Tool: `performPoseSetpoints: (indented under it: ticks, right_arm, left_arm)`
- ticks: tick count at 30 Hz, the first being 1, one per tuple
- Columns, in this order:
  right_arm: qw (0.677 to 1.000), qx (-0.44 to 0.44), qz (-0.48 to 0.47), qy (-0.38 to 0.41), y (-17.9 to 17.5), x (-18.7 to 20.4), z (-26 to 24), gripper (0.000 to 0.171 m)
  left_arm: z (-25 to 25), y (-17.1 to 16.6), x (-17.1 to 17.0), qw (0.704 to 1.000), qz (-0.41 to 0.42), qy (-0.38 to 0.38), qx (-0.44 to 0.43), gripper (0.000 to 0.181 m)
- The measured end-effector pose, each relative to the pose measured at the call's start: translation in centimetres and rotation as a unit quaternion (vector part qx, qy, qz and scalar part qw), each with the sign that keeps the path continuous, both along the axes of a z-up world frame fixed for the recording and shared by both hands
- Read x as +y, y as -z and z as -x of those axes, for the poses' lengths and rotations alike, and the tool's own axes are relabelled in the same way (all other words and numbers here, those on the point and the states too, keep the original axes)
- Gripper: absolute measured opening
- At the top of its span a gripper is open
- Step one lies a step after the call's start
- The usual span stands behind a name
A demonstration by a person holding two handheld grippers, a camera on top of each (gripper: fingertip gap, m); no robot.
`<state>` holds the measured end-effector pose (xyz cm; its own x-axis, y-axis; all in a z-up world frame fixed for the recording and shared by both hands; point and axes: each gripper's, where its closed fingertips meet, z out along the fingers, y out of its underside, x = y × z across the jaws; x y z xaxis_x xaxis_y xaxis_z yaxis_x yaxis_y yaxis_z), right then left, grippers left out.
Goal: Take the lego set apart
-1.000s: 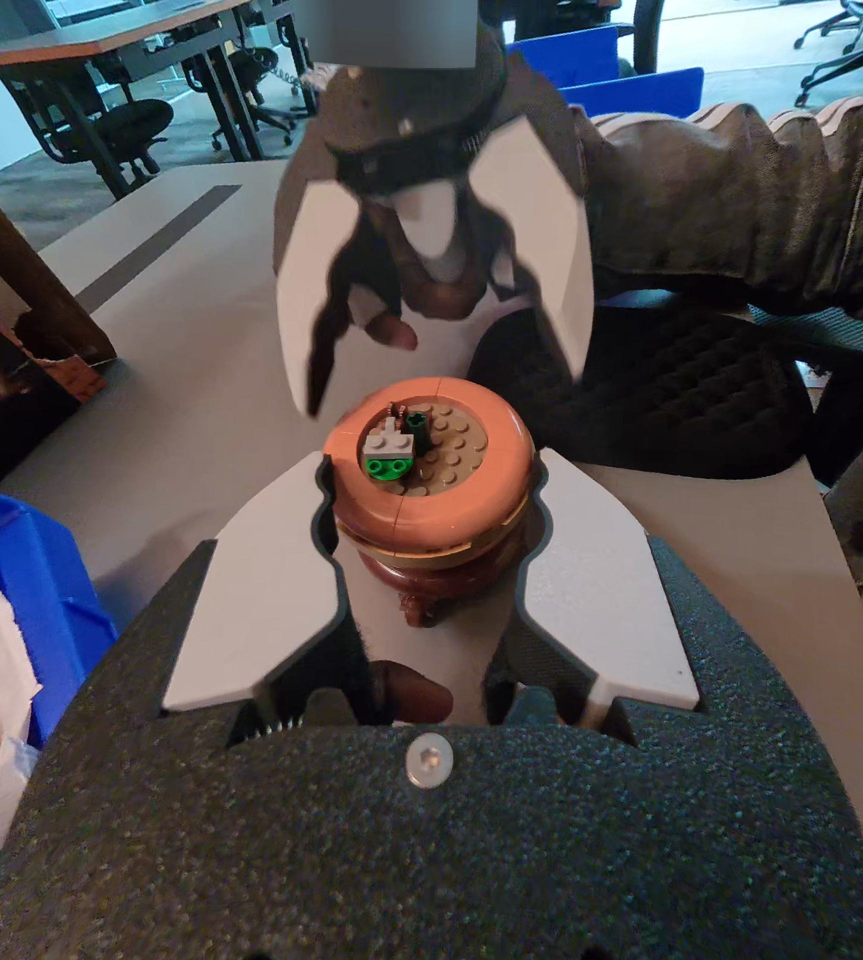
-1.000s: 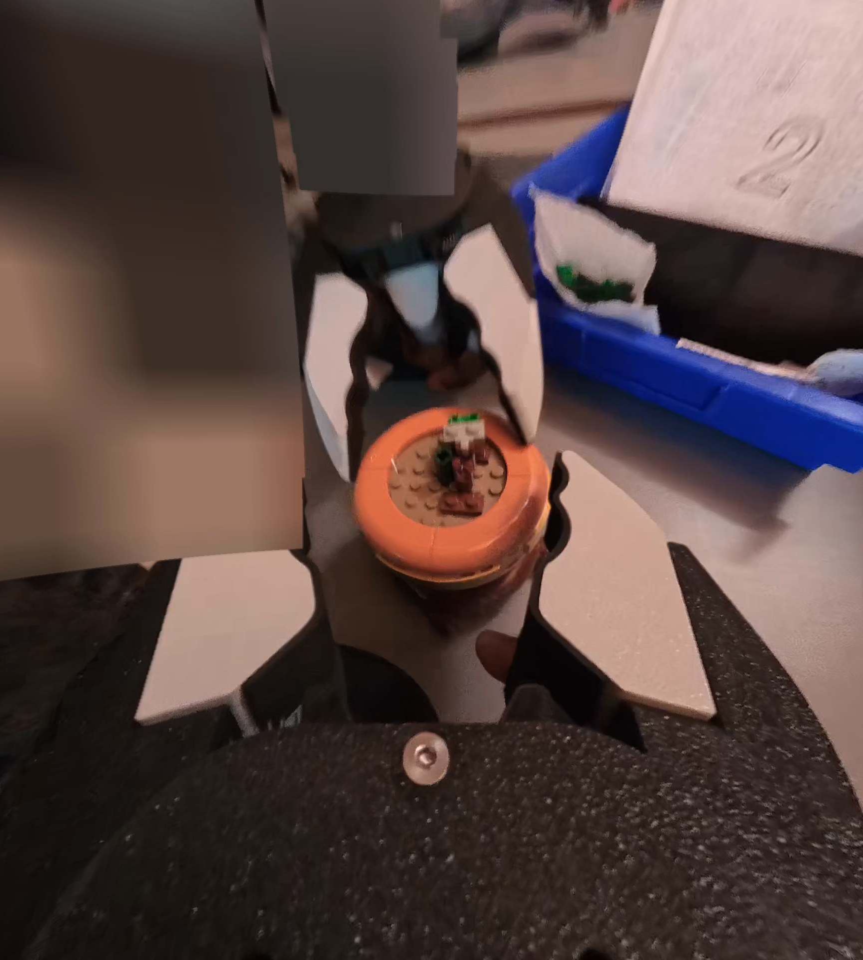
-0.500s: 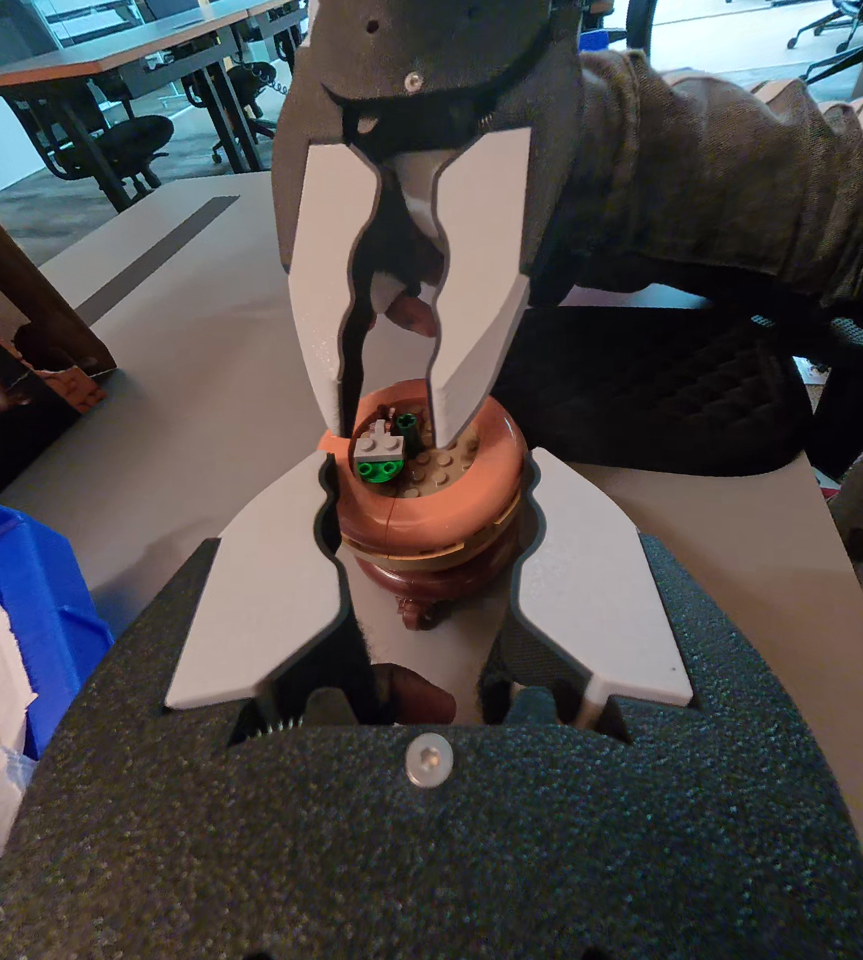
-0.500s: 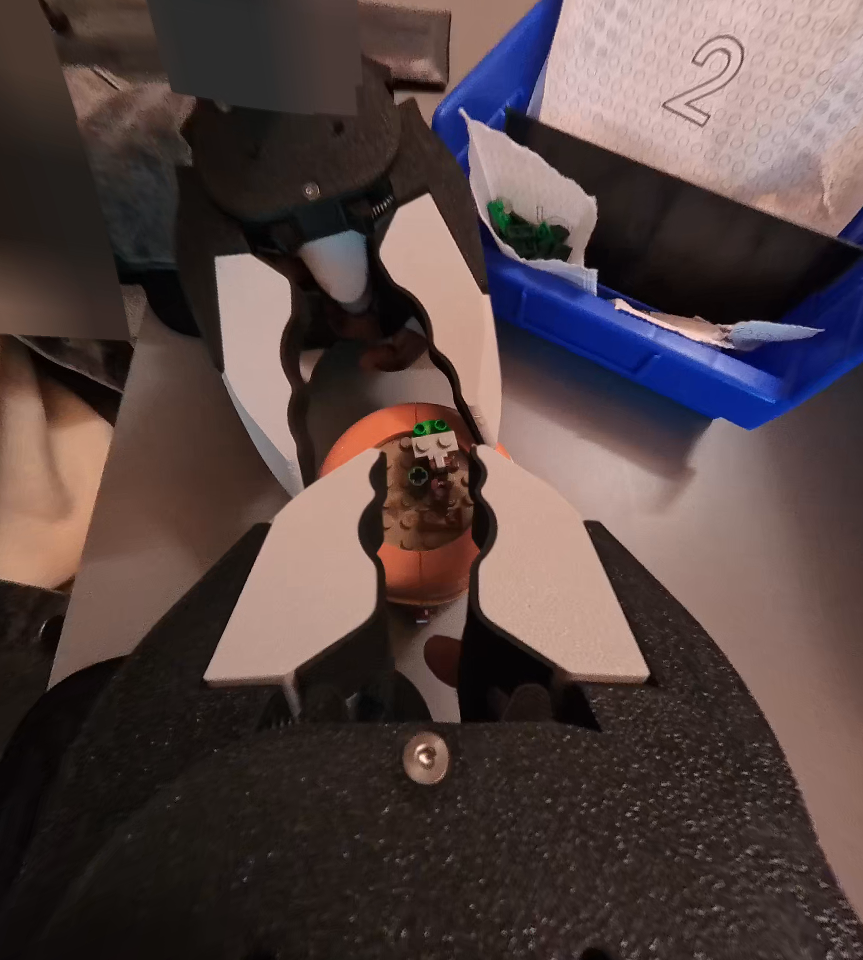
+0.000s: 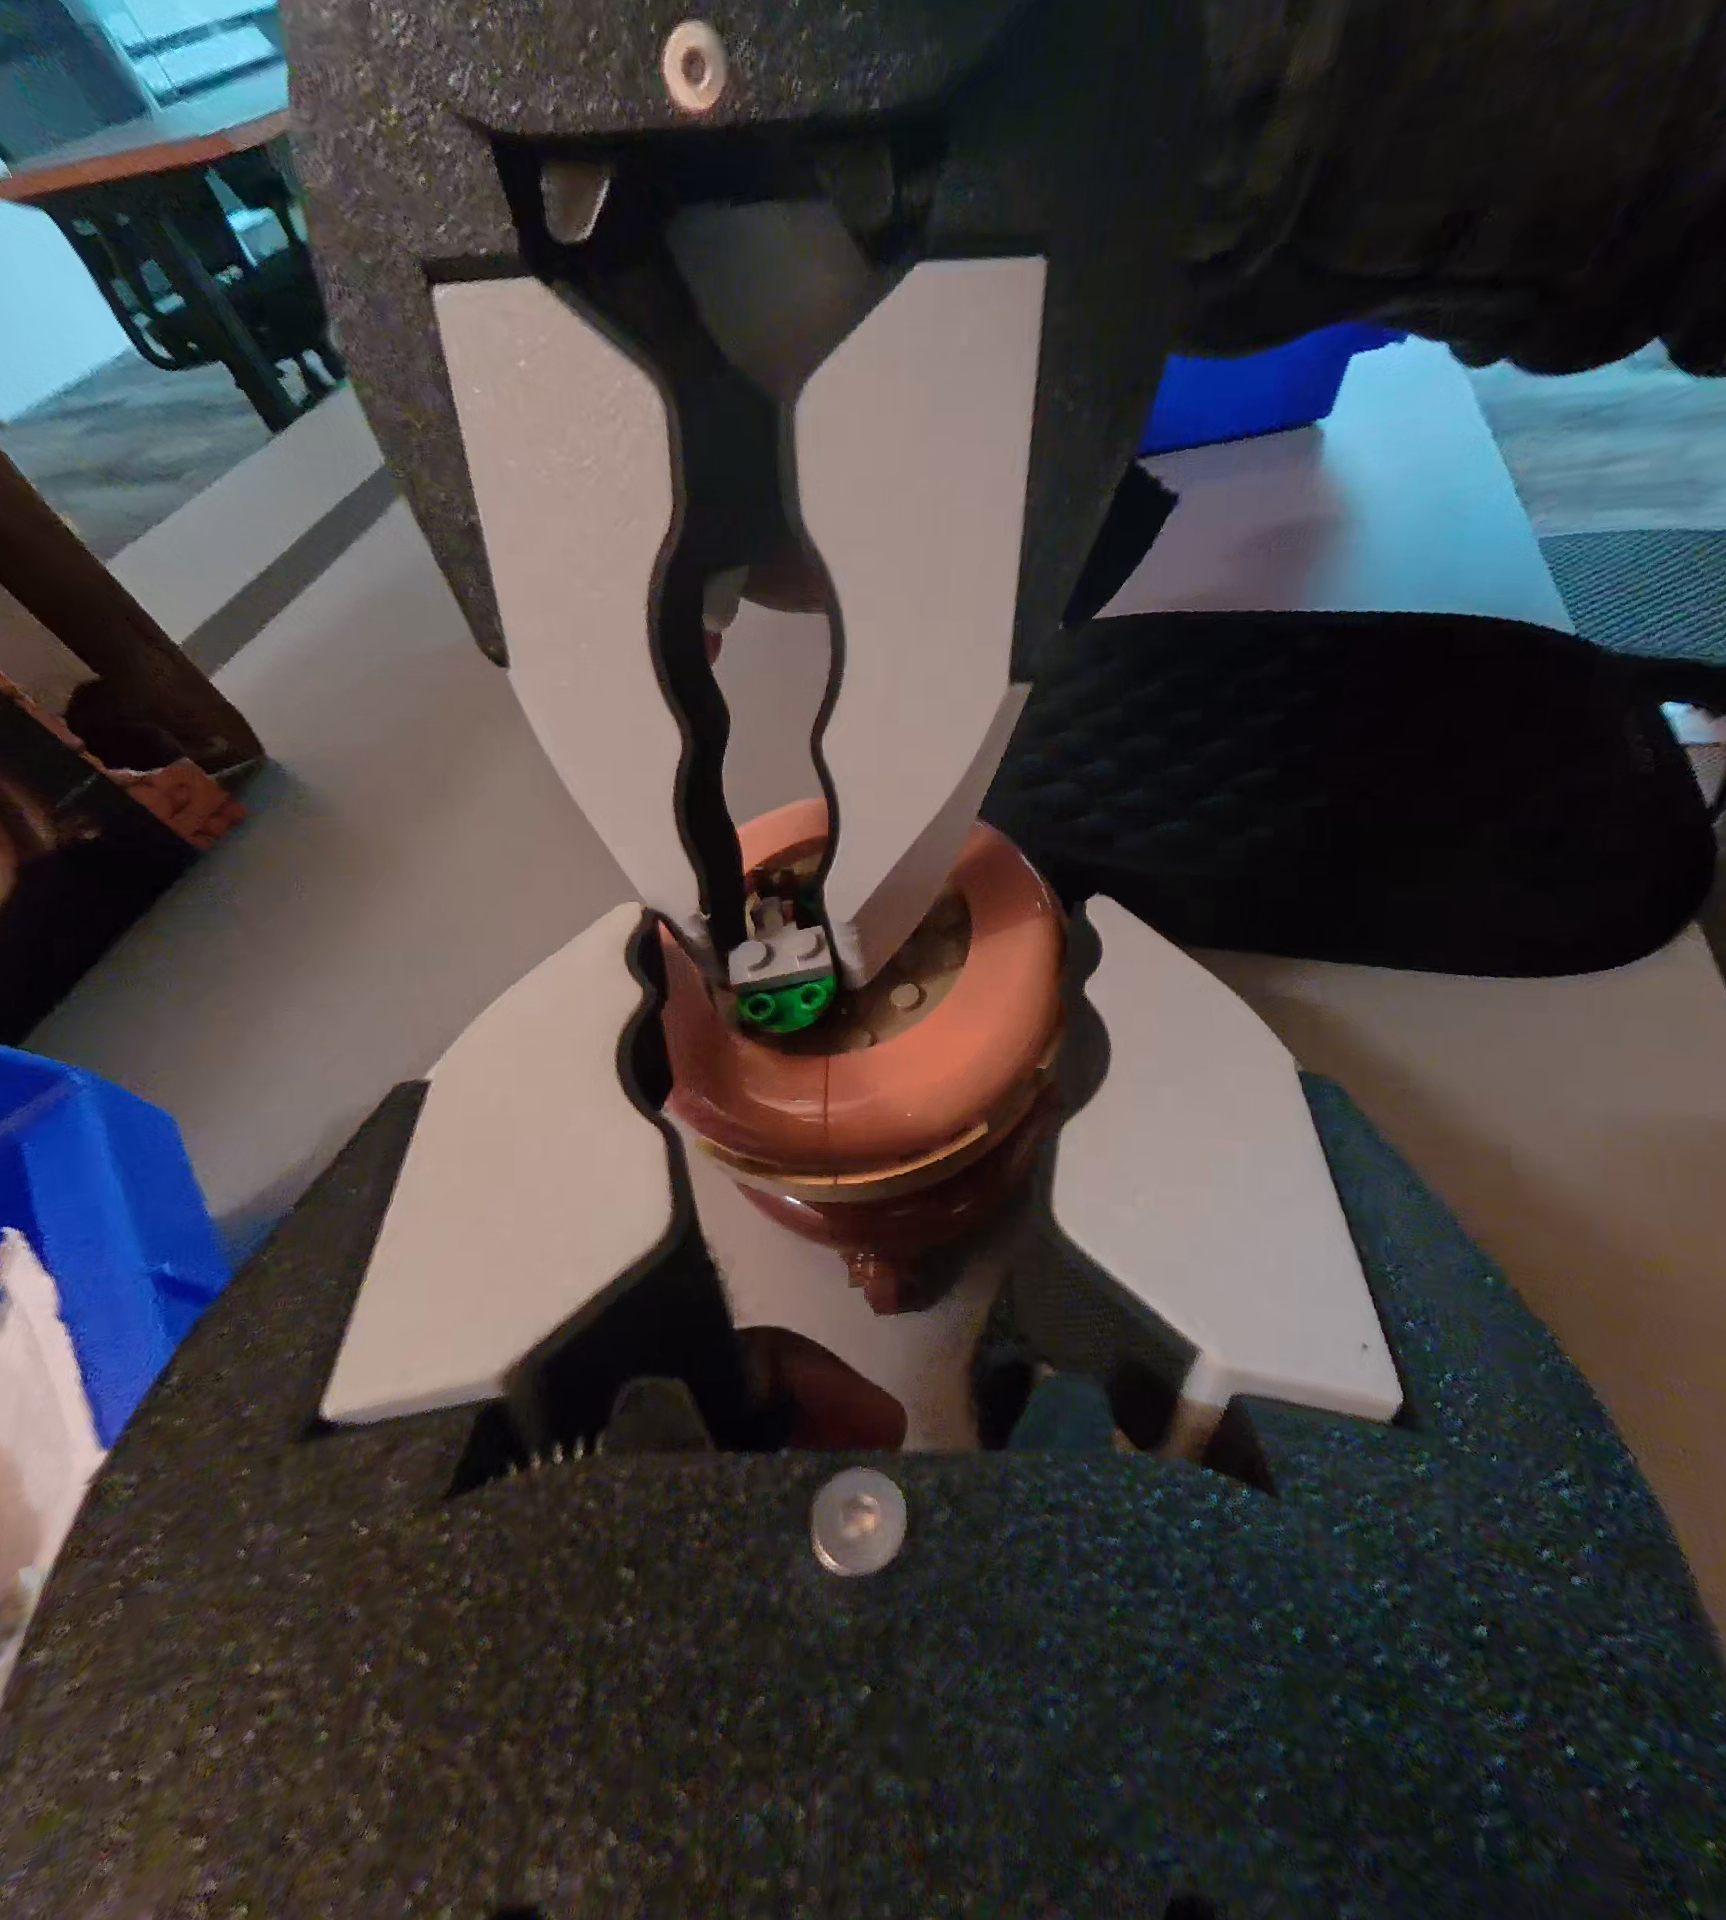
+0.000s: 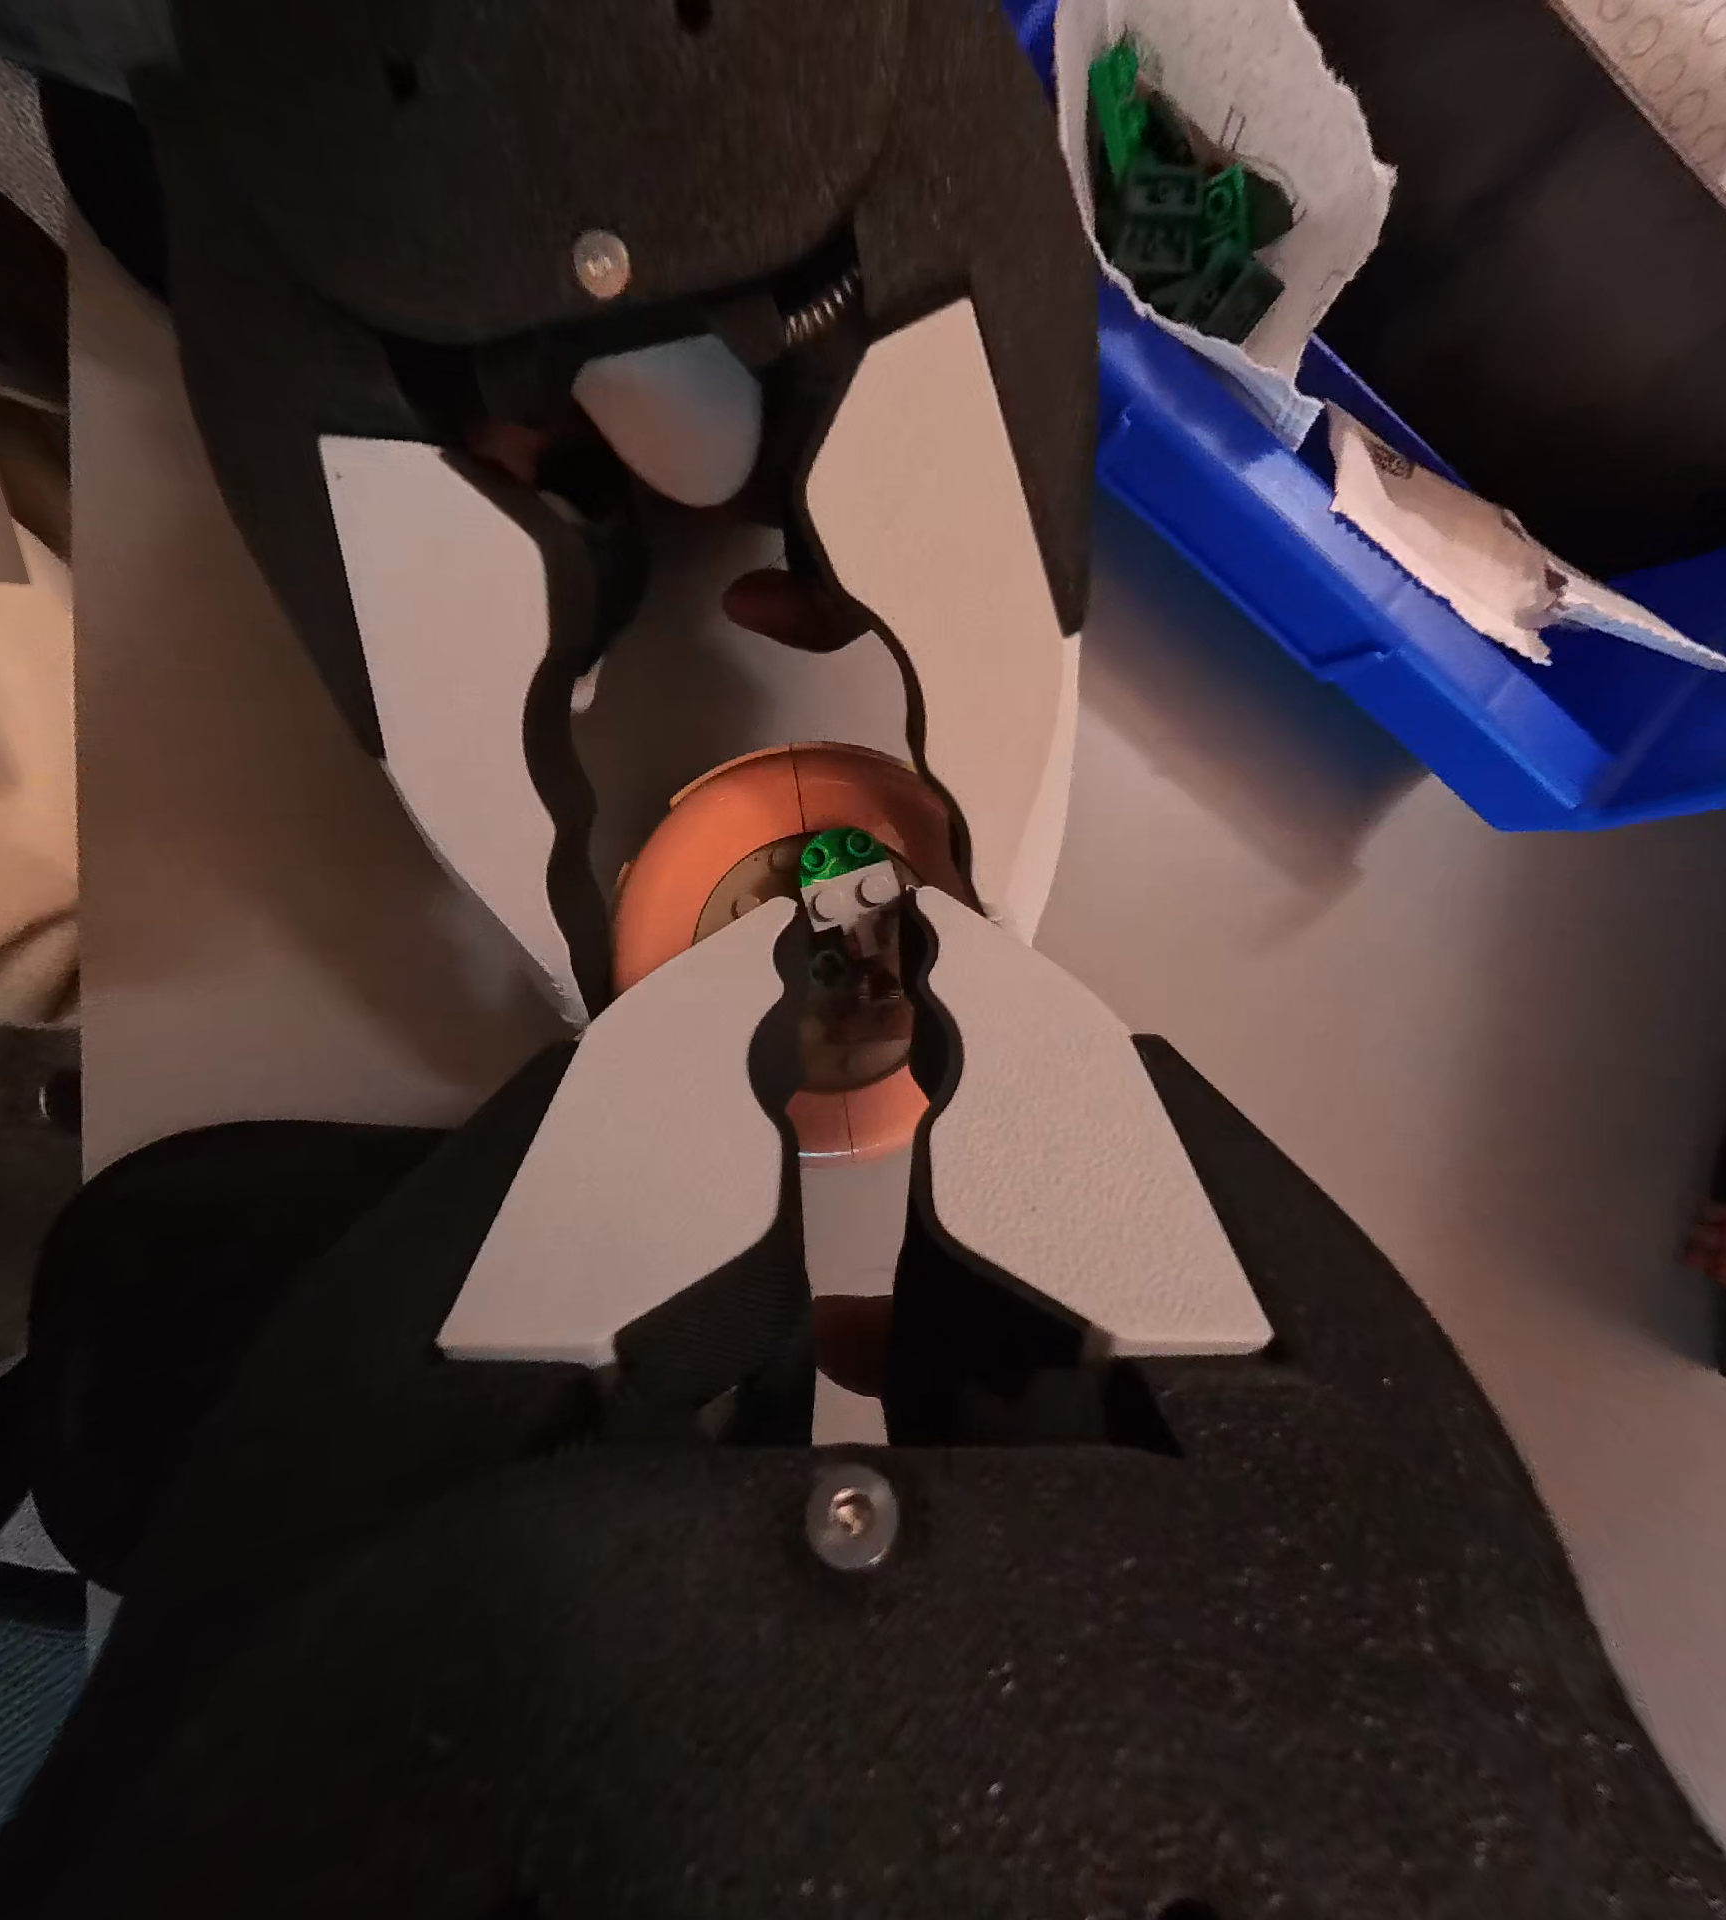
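Observation:
A round brown lego pot (image 5: 900, 1070) stands on the grey table (image 5: 371, 883). My left gripper (image 5: 864, 935) is shut on its sides and holds it upright. A small grey brick (image 5: 781, 958) sits on a green round piece (image 5: 784, 1003) on the pot's studded top. My right gripper (image 5: 779, 951) reaches down from the far side, its tips pressed on both sides of the grey brick. In the right wrist view the right gripper (image 6: 854, 914) pinches the grey brick (image 6: 848, 896) above the green piece (image 6: 843, 852). The pot (image 6: 724, 821) is mostly hidden behind its fingers.
A blue bin (image 5: 59, 1195) with white paper stands at my left. In the right wrist view that bin (image 6: 1358, 582) holds a paper towel with several green pieces (image 6: 1181, 239). A brown cardboard box (image 5: 28, 675) is at far left; a black chair seat (image 5: 1358, 790) lies beyond the table edge. My left and right fingertips are right by each other.
The right gripper came down from above the pot and narrowed its jaws onto the grey brick. The left gripper kept its hold on the pot.

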<state>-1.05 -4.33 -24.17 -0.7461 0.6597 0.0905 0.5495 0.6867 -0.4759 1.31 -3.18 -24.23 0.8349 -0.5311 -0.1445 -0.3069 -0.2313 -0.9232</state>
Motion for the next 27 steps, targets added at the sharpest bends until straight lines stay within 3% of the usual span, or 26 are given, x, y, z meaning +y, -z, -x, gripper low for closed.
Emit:
performPoseSetpoints:
  ticks: [11,17,23,27]
  right_arm:
    - [0.997,0.043,0.065,0.015,-0.26,0.38,0.06,0.014]
    - [0.993,0.085,-0.051,-0.065,-0.22,0.41,-0.02,0.015]
    - [0.996,0.038,0.075,0.008,-0.72,0.26,-0.17,0.014]
    - [0.996,0.059,0.069,0.002,-0.74,0.35,-0.27,0.014]
  left_arm:
    - [-0.16,0.08,0.23,0.999,0.040,-0.017,-0.021,0.069]
    - [-0.17,0.14,-0.12,0.999,0.031,-0.015,-0.016,0.066]
    - [-0.23,0.15,-0.23,0.999,0.029,-0.012,-0.013,0.065]
    - [-0.31,0.15,-0.28,1.000,0.028,-0.009,-0.011,0.064]
